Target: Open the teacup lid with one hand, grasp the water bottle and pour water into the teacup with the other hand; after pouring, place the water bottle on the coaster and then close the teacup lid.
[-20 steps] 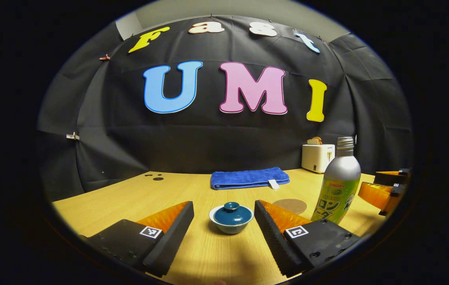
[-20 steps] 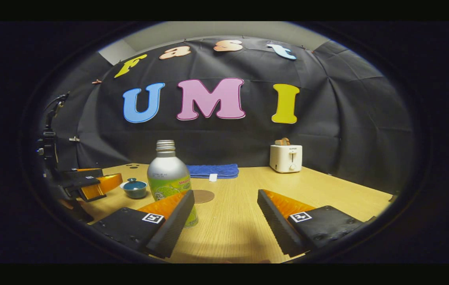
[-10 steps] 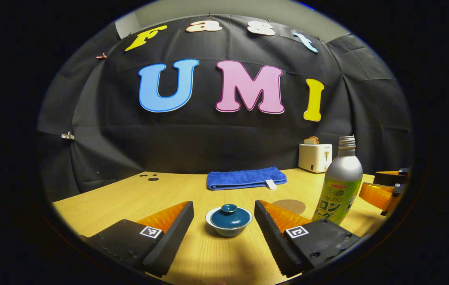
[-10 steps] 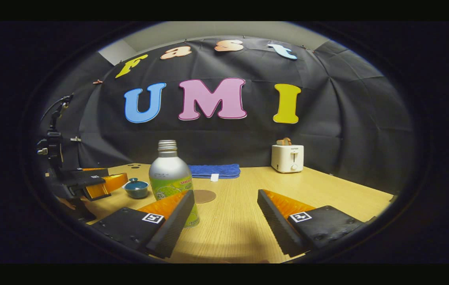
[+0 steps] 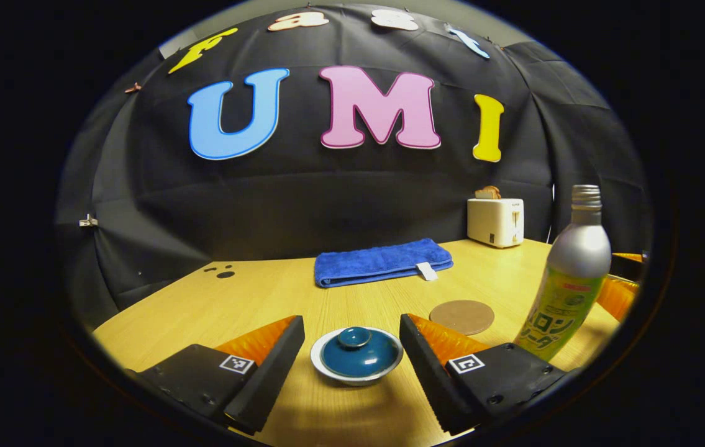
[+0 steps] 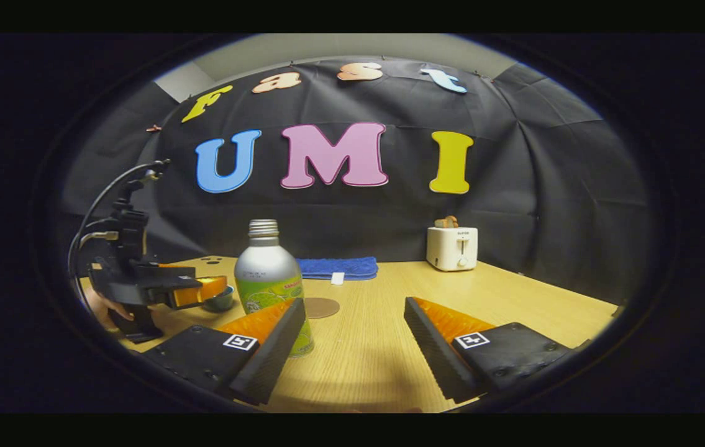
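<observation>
Lidded teacup (image 5: 356, 356) sits right between the left gripper (image 5: 352, 338) fingers, spread wide, not touching. Lid (image 5: 358, 351) on. Right gripper (image 6: 352, 323) gapes wide too, water bottle (image 6: 271, 279) just behind its left finger.

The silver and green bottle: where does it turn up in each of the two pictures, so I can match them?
Left gripper view: the water bottle stands at the far right, beside the round coaster.
Right gripper view: the water bottle stands left of centre, partly behind a finger of the right gripper.
Shared landmark: the white toaster by the back wall.
</observation>
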Demonstrator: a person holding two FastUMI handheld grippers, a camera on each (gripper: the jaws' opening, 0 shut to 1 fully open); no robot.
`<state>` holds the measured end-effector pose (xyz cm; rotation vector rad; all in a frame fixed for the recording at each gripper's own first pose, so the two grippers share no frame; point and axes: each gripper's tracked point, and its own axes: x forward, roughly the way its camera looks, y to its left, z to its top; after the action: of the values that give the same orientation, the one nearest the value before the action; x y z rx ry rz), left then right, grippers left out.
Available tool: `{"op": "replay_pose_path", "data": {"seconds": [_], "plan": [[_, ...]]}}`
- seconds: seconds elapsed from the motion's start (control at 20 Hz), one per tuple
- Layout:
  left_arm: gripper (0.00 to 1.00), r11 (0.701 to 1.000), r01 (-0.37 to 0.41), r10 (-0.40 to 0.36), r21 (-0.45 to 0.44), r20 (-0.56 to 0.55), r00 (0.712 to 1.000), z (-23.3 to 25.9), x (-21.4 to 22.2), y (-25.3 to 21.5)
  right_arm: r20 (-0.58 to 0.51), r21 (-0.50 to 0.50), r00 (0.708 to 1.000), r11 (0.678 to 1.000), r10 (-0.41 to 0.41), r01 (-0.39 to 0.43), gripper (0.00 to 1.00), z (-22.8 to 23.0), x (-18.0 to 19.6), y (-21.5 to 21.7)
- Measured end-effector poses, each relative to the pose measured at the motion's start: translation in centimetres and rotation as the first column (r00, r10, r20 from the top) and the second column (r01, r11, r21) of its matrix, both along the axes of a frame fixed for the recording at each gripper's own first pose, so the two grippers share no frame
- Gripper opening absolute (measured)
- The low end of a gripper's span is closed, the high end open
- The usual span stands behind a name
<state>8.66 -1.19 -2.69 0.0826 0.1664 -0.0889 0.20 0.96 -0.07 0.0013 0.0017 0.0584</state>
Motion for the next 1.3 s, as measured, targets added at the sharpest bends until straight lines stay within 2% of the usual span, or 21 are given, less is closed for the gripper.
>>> {"op": "replay_pose_path", "data": {"seconds": [0.1, 0.2, 0.35, 0.45, 0.55, 0.8, 0.85, 0.95, 1.05, 1.15, 1.3], "plan": [[0.95, 0.999, 0.020, -0.019, 0.028, -0.027, 0.999, -0.3, 0.8, -0.4, 0.000, 0.000, 1.000, 1.000, 0.000, 0.000, 0.99, 0.0, 0.0, 0.0], [0.88, 0.998, 0.031, -0.029, 0.051, -0.032, 0.999, -0.4, 1.4, -0.7, 0.000, 0.000, 1.000, 1.000, 0.000, 0.000, 0.99, 0.1, 0.0, 0.0], [0.65, 0.998, 0.034, -0.031, 0.053, -0.044, 0.999, -0.6, 1.9, -0.7, 0.000, 0.000, 1.000, 1.000, 0.000, 0.000, 0.99, 0.1, 0.0, 0.0], [0.58, 0.999, 0.034, -0.031, 0.039, -0.062, 0.998, -0.9, 2.2, -0.6, 0.000, 0.000, 1.000, 1.000, 0.000, 0.000, 0.99, 0.1, 0.0, 0.0], [0.54, 0.999, 0.046, -0.044, 0.026, -0.070, 0.997, -1.0, 2.3, -0.7, 0.000, 0.000, 1.000, 1.000, 0.000, 0.000, 0.99, 0.0, 0.0, 0.0], [0.50, 0.998, 0.056, -0.054, 0.019, -0.070, 0.996, -1.1, 2.3, -0.8, -0.001, 0.001, 1.000, 1.000, 0.007, -0.007, 0.99, 0.0, -0.1, 0.1], [0.43, 0.998, 0.054, -0.053, 0.013, -0.067, 0.996, -1.0, 2.3, -0.7, -0.002, 0.001, 1.000, 1.000, 0.015, -0.015, 0.99, 0.0, 0.0, 0.3], [0.38, 0.999, 0.051, -0.051, 0.004, -0.060, 0.997, -0.9, 2.3, -0.7, -0.003, 0.001, 1.000, 1.000, 0.030, -0.030, 0.99, 0.0, -0.2, 0.6], [0.36, 0.999, 0.034, -0.035, -0.005, -0.049, 0.998, -0.7, 2.2, -0.2, -0.001, 0.002, 0.999, 0.999, 0.050, -0.050, 0.99, 0.1, -0.3, 0.9], [0.31, 0.999, 0.032, -0.032, -0.026, -0.017, 0.999, -0.1, 1.8, -0.1, -0.004, 0.002, 0.996, 0.996, 0.085, -0.085, 0.99, 0.0, -0.6, 1.5], [0.31, 0.996, 0.022, -0.016, -0.084, 0.071, 0.997, 1.1, 1.2, 0.7, -0.002, 0.006, 0.992, 0.992, 0.129, -0.129, 0.99, 0.1, -1.7, 2.2]]}}
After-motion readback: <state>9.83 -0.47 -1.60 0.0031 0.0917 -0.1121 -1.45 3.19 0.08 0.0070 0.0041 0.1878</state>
